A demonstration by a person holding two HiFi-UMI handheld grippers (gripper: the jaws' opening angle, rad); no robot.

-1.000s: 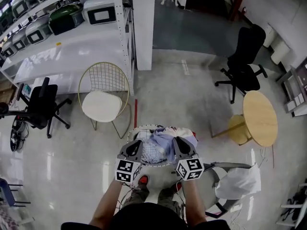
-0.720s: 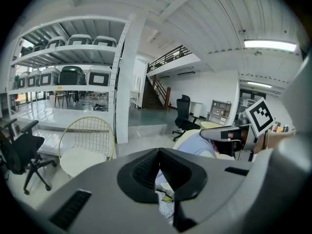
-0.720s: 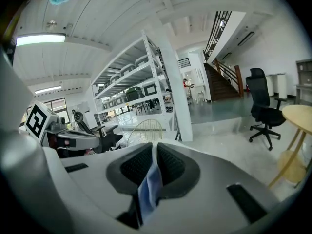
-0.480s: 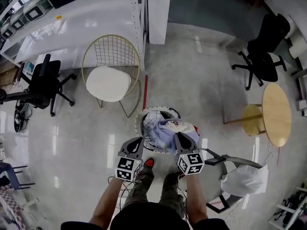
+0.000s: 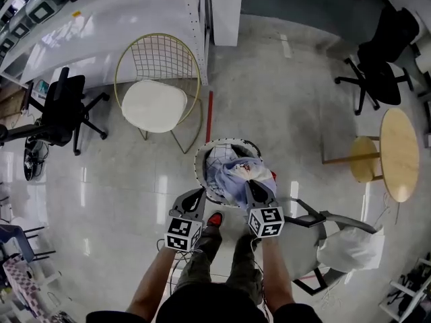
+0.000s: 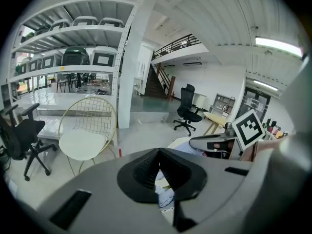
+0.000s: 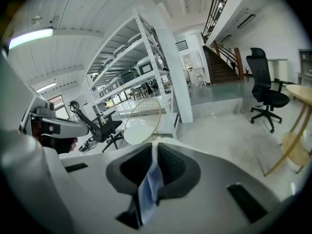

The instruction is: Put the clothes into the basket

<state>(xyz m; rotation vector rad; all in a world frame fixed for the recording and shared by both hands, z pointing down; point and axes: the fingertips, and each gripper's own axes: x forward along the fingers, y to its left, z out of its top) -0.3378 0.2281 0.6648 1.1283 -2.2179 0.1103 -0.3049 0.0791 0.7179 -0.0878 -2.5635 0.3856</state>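
A round wire basket [image 5: 202, 155] stands on the floor in front of the person's feet, with a heap of light blue and white clothes [image 5: 229, 180] in it. My left gripper [image 5: 196, 195] is at the basket's near left rim. My right gripper [image 5: 253, 188] is over its near right side. In the right gripper view the right gripper [image 7: 155, 147] is shut on a strip of blue cloth [image 7: 148, 189] that hangs between the jaws. The left gripper [image 6: 158, 152] has its jaws together, with pale blue cloth [image 6: 165, 194] showing in the gap below them.
A gold wire chair with a white cushion [image 5: 158, 93] stands beyond the basket, by a white shelf rack [image 5: 101, 19]. A black office chair [image 5: 60, 110] is at the left, a round wooden table [image 5: 399, 155] at the right, and a chair with a white bag [image 5: 350, 247] at the near right.
Both grippers have come down with the clothes towards the basket, and the bundle now sits lower in it. The head view has tilted further down.
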